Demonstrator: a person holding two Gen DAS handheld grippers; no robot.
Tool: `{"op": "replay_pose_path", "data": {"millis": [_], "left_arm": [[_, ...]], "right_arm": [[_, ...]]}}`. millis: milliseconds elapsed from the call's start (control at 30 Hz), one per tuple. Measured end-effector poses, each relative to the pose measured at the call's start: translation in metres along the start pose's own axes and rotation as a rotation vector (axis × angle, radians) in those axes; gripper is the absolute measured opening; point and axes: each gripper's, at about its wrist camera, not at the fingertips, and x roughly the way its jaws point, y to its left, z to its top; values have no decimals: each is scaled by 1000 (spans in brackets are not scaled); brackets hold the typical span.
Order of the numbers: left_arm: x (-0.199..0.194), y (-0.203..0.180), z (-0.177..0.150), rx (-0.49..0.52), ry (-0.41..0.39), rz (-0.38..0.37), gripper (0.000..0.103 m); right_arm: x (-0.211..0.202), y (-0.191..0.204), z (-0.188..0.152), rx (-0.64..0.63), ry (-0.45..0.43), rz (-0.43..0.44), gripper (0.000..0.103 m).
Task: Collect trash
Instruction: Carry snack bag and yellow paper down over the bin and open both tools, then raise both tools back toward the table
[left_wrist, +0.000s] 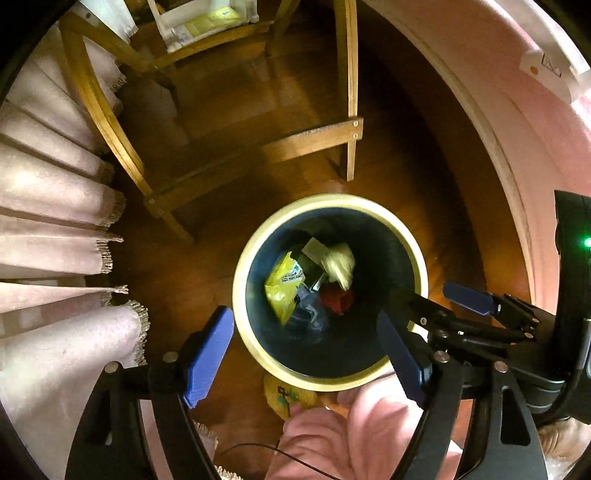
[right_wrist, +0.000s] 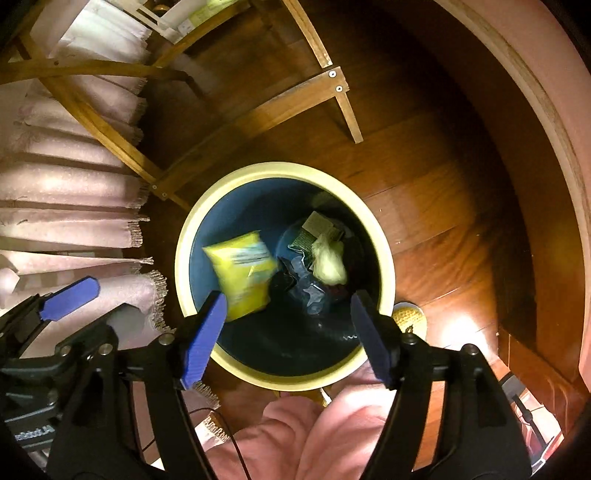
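Observation:
A round bin with a cream rim (left_wrist: 255, 236) (right_wrist: 192, 221) and a dark blue inside stands on the wooden floor. In it lie a yellow packet (left_wrist: 284, 288) (right_wrist: 242, 273), blurred in the right wrist view, a pale crumpled wad (left_wrist: 338, 264) (right_wrist: 327, 264), a red scrap (left_wrist: 336, 299), clear plastic (left_wrist: 310, 314) (right_wrist: 310, 295) and a small card (left_wrist: 314, 249) (right_wrist: 316, 223). My left gripper (left_wrist: 306, 354) hangs open above the bin's near rim, nothing between its pads. My right gripper (right_wrist: 288, 339) is open over the bin too, holding nothing; the packet's lower end shows beside its left pad.
A wooden chair frame (left_wrist: 314, 140) (right_wrist: 258, 110) stands just beyond the bin. Pink fringed cloth (left_wrist: 55, 221) (right_wrist: 74, 192) hangs on the left. A pink wall with a pale skirting (left_wrist: 498, 147) curves along the right. The person's pink clothing (left_wrist: 351, 424) and a yellow slipper (right_wrist: 408, 314) are near the bin.

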Motion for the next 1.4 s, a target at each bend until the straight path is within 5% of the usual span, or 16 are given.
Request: {"op": "replay_pose_path", "data": {"millis": [333, 900, 1400], "left_arm": [[-95, -11, 1, 27, -81, 27, 82], [-360, -13, 12, 67, -337, 16, 82], [-507, 36, -2, 30, -574, 17, 82]], "right_arm": [[-69, 20, -2, -13, -57, -11, 69], [-298, 95, -21, -71, -234, 19, 69], [-460, 175, -28, -297, -550, -77, 69]]}}
